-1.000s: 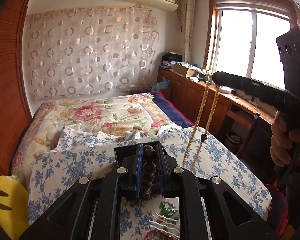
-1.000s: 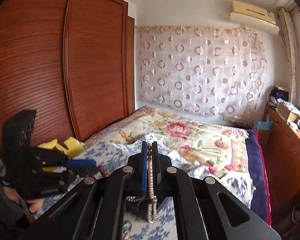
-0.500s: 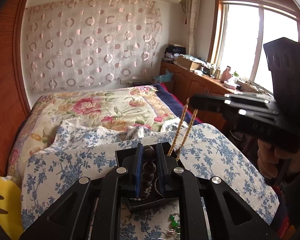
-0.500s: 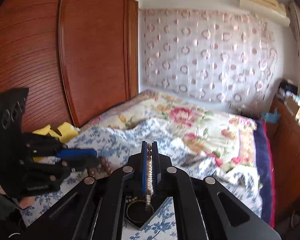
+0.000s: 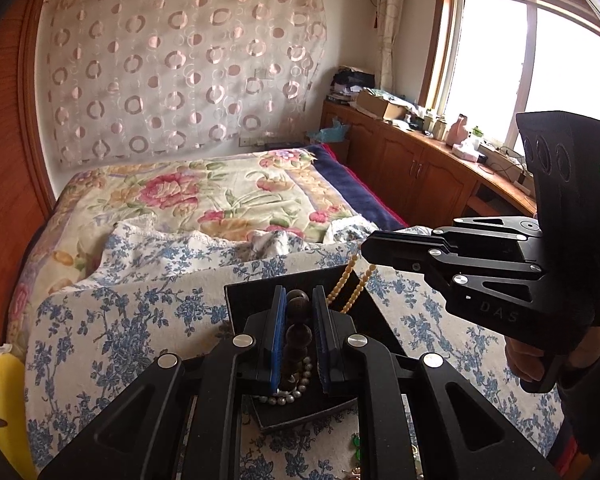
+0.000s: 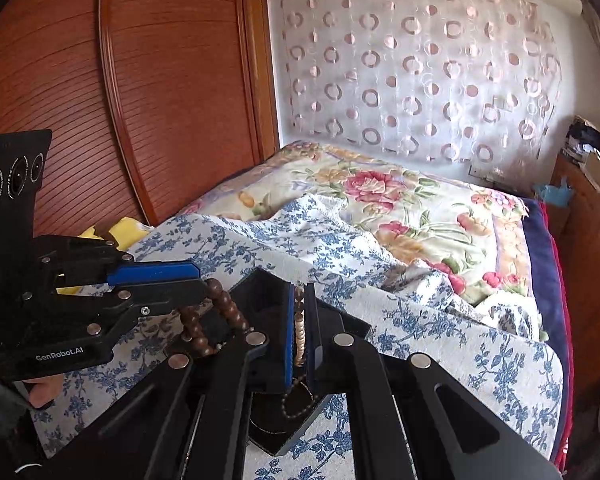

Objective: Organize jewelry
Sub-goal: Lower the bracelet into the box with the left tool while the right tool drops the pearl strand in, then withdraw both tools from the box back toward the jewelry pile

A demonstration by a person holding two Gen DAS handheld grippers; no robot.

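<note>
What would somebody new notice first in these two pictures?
Two black grippers meet over a black tray on the blue-flowered cloth. The left gripper pinches a dark wooden bead strand; the right gripper pinches a pale bead strand. Behind lies a rose-patterned bed cover.

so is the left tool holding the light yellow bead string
No, the left tool is shut on the dark brown beads; the light yellow bead string hangs from the right tool.

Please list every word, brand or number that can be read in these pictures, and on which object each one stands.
"GenRobot.AI": white print on the body of the left gripper, right wrist view.
"DAS": faint raised letters on the body of the right gripper, left wrist view; possibly part of a longer word.
Nothing else is readable.
</note>
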